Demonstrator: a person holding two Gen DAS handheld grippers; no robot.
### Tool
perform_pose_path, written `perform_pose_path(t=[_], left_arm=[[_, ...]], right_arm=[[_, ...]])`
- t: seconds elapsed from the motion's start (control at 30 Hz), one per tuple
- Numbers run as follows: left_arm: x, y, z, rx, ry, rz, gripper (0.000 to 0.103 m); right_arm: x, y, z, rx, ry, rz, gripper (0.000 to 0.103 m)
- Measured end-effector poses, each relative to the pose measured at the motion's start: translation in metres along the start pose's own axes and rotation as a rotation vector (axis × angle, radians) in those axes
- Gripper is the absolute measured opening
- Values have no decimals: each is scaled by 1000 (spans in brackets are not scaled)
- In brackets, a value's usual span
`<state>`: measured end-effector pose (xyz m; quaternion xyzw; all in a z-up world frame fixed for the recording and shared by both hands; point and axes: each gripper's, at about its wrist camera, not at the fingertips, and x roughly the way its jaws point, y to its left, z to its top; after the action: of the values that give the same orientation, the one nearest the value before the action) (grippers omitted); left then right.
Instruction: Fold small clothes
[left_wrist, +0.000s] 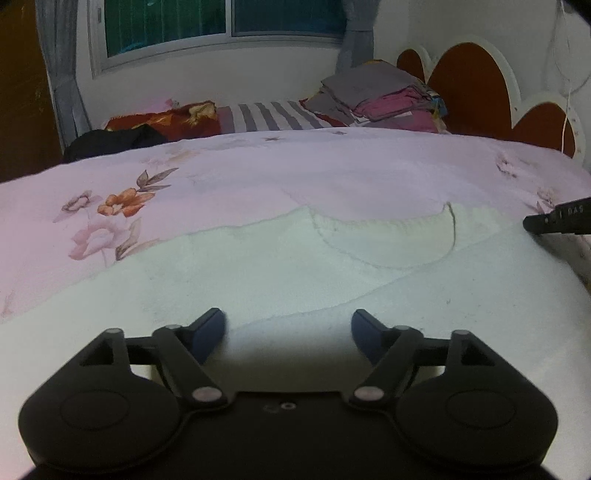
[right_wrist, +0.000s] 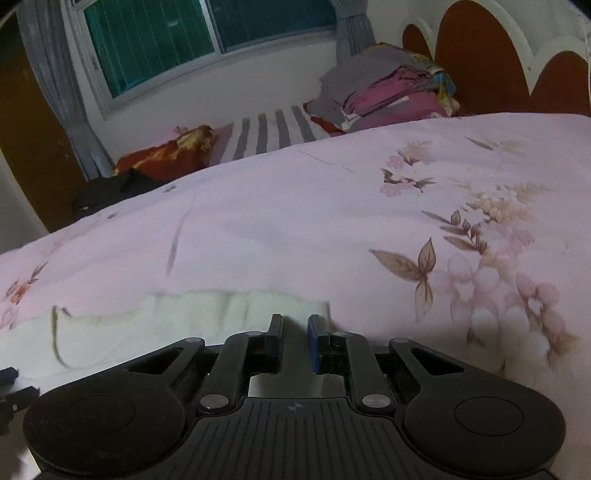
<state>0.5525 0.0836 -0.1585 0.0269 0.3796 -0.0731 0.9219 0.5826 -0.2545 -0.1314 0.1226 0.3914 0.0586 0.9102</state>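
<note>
A small white garment (left_wrist: 332, 280) lies flat on the pink floral bedspread (left_wrist: 258, 173), its curved neckline facing away. My left gripper (left_wrist: 288, 328) is open, its jaws spread wide just above the garment's near part, holding nothing. The tip of the right gripper (left_wrist: 554, 219) shows at the right edge of the left wrist view. In the right wrist view the garment (right_wrist: 184, 314) lies ahead and to the left. My right gripper (right_wrist: 295, 332) stands over the garment's right edge with its jaws narrowly apart and nothing visibly between them.
A stack of folded grey and magenta clothes (left_wrist: 384, 96) sits at the far end by the red and white headboard (left_wrist: 469, 81). A dark garment (left_wrist: 110, 142), a red patterned cloth (left_wrist: 166, 118) and a striped sheet (left_wrist: 273, 116) lie below the window.
</note>
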Motion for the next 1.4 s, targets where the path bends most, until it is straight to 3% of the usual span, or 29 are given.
perform_pose_path(t=[0.13,0.3,0.37,0.4,0.43,0.5,0.57,0.6,0.7,0.77,0.9,0.93,0.97,1.0,1.07,1.13,1.17,1.3,1.4], left_arm=[[-19,4,5,-25,-17,3,67],[-60,3,-18,-79,-82,-19,67],[-58,0,-28,-86,-58,-28,70],[-49,-1,-33,-85,-12,-21,70],[-45,-3,-37,-71,-16,-3,70],[-49,-8,-34,-75,-16,33,72],[-60,-8,-38,-118,-49,55,85],[-67,-6,-43,-143,-63,46,85],[-89,12,-58,-217,-57,80,85],[-109,38,-71,-278,-76,116,85],[-147,109,-96,-423,-102,256,83],[-156,130,-102,-470,-109,293,82],[-164,152,-109,-529,-119,335,82],[-172,174,-116,-596,-123,383,82],[-186,217,-130,-753,-145,436,80],[-198,254,-146,-914,-186,436,76],[-201,269,-154,-991,-208,414,72],[-204,312,-179,-1243,-345,259,71],[-199,326,-186,-1346,-398,208,56]], right_arm=[[-10,7,3,-16,15,-28,14],[-54,18,-27,-62,2,12,14],[-63,24,-47,-71,29,34,14],[-62,27,-56,-81,54,22,14],[-60,27,-65,-94,59,4,14],[-72,33,-70,-94,29,-38,14],[-97,42,-74,-90,-51,-48,15],[-107,45,-78,-83,-74,-45,15],[-104,43,-96,-28,60,-45,15],[-118,43,-109,-33,41,-45,15],[-134,43,-113,-21,41,-24,16],[-135,45,-112,-26,35,-30,22],[-135,47,-111,-33,32,-48,57],[-135,51,-110,-42,20,-90,76],[-138,57,-109,-45,-14,-132,75],[-136,57,-105,1,-9,-117,75],[-136,58,-104,19,-10,-111,74],[-134,71,-101,18,-12,-117,73],[-132,81,-100,19,-9,-112,73]])
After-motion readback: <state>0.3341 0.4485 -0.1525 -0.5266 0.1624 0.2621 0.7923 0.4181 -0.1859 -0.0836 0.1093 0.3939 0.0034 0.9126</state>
